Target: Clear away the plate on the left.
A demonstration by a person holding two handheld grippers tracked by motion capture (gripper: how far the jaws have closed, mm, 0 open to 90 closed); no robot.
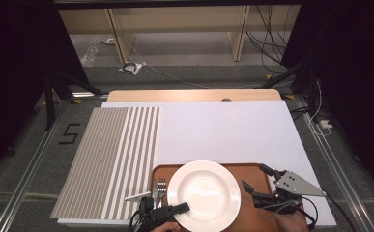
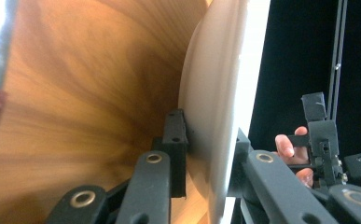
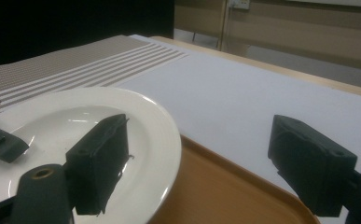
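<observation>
From above, a white-covered table carries a grey-and-white striped placemat on its left and a brown wooden tray at the near edge. A round white ceramic plate lies on the tray, with a metal fork just left of it. The left gripper pinches the plate's near rim; the right gripper hovers spread, right of the plate. Grey floor and pale shelving lie beyond.

In the left gripper view, its jaws clamp the plate's edge over the tray's wood grain.

In the right gripper view, its jaws stand wide apart, empty, above the tray's rim.
</observation>
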